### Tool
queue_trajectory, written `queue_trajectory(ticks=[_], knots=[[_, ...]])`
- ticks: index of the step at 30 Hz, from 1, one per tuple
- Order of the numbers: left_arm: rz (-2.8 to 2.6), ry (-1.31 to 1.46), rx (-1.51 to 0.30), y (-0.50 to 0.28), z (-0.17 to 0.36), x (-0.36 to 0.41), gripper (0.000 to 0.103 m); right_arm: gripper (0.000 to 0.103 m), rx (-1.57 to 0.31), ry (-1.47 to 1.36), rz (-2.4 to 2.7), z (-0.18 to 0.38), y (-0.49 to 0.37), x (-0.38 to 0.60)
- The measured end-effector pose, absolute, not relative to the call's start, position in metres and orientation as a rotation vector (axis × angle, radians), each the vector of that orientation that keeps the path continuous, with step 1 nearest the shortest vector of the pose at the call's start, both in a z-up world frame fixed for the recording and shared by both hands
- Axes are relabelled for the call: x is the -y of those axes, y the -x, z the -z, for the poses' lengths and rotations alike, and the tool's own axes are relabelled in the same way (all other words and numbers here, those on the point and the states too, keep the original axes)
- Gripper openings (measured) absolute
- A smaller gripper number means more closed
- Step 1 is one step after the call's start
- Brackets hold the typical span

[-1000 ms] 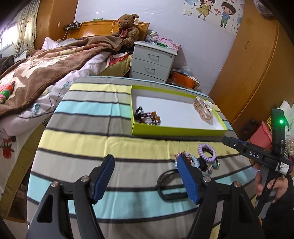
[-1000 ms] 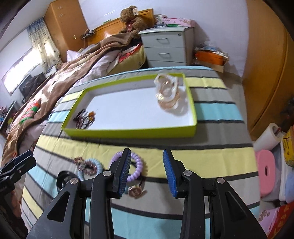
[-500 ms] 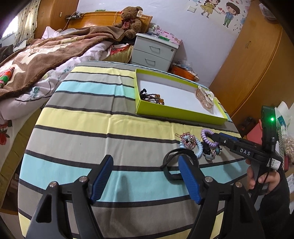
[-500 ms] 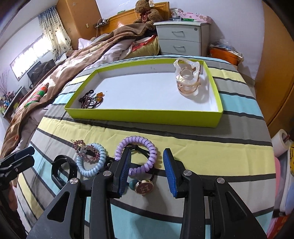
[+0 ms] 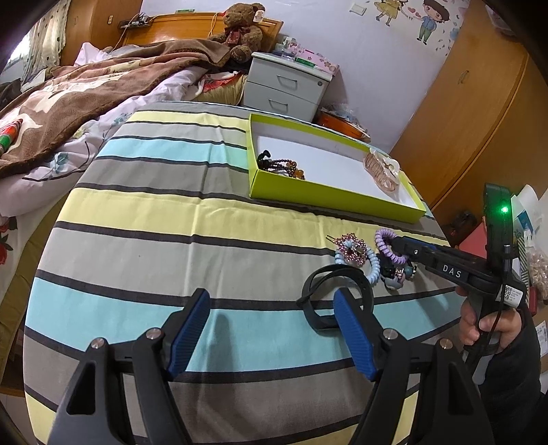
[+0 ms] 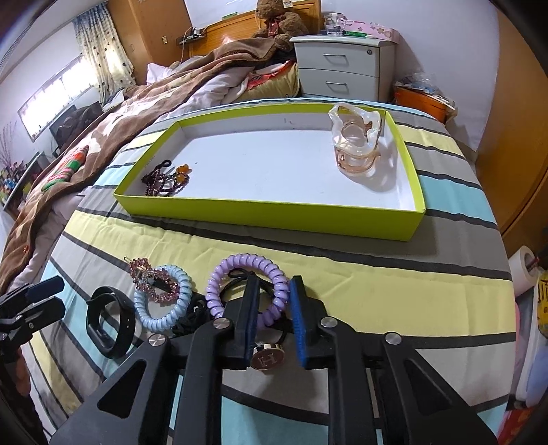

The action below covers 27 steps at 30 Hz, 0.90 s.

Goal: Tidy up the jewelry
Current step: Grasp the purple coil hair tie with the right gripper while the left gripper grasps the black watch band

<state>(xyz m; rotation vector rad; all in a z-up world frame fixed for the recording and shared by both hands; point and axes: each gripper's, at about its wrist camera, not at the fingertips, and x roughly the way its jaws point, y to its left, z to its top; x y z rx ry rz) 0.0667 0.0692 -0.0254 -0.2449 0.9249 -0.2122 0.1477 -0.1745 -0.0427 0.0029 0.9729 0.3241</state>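
In the left wrist view, the far left holds a bed [image 5: 85, 99] under a brown blanket [image 5: 102, 85], with a teddy bear [image 5: 241, 24] at the headboard near the top centre. Right of it stands a grey nightstand [image 5: 286, 89], then a wall with cartoon stickers, then wooden wardrobe doors at the right edge. A striped cloth [image 5: 171, 239] of yellow, blue and grey bands covers the table that fills the middle.

At the bottom, the left gripper [image 5: 270, 328] hangs over the cloth with its jaws wide apart and nothing between them. Just right of it lies a black band [image 5: 328, 294].

In the right wrist view, a green tray [image 6: 274, 215] sits in the upper middle, with dark beads [image 6: 164, 178] at its left end and a clear pink hair claw [image 6: 356, 143] at its right. Below it, left to right: a rhinestone clip [image 6: 154, 280] on a blue coil tie [image 6: 161, 308], then a purple coil tie [image 6: 246, 280]. The right gripper [image 6: 274, 308] has just been closing; its jaws now pinch the near rim of the purple coil.
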Motion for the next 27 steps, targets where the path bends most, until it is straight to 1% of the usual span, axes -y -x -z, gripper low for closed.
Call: queue_trajectory(ticks=[4,21,27], knots=[[0.209,0.242,-0.933,-0.067,0.026,-0.068,0.077,0.012,-0.964,-0.01,-0.319,0.042,-0.147,0.178],[0.209,0.188,-0.995,-0.08,0.036,-0.047,0.077,0.011,-0.889,-0.167,-0.317,0.02,-0.137,0.214],[0.168,0.094,-0.989,-0.082,0.038,-0.034,0.077,0.011,-0.907,-0.337,-0.4,0.023,-0.141,0.23]])
